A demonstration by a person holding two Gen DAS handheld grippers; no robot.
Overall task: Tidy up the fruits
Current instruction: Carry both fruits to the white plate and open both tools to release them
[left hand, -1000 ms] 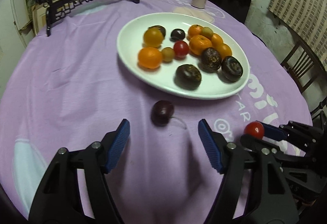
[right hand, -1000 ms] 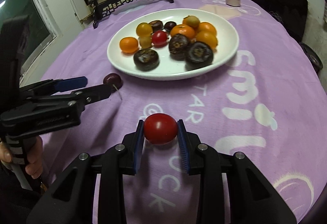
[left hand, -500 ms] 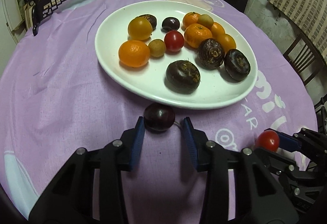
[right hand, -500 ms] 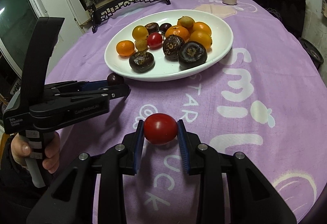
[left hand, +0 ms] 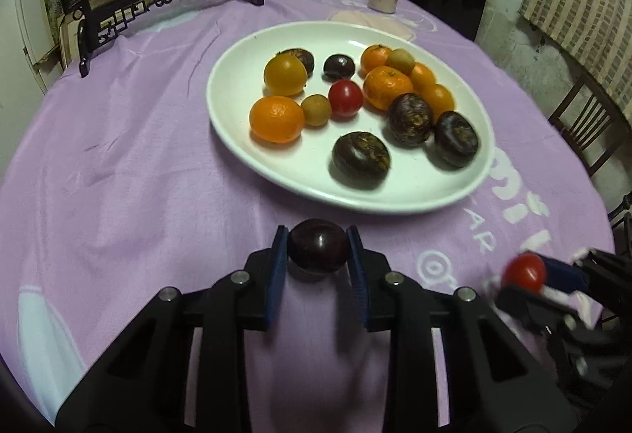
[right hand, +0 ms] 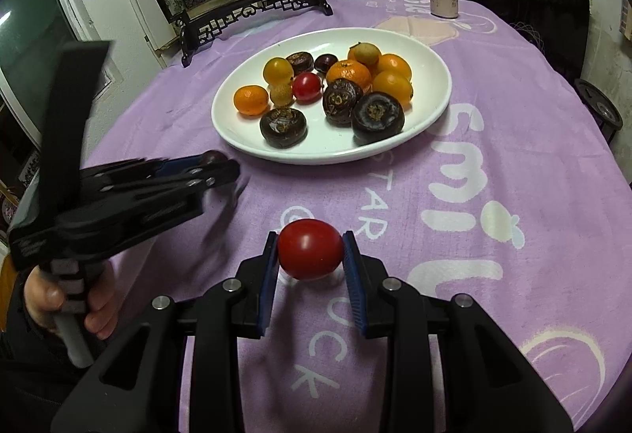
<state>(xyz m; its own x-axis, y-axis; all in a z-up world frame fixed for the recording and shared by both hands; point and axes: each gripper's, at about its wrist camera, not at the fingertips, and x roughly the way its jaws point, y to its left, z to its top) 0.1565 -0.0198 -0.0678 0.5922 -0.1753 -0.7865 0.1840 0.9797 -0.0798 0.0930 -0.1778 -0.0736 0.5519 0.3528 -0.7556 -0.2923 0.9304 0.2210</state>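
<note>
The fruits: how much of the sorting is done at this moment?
Done: most fruit already lies on the plate. In hand: the left gripper is shut on a dark plum, the right gripper on a tomato. Left: both must go onto the plate.

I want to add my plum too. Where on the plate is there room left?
The white plate is bare along its near rim, in front of the nearest dark fruit, and along its far rim. The middle and right are crowded with oranges and dark fruits.
</note>
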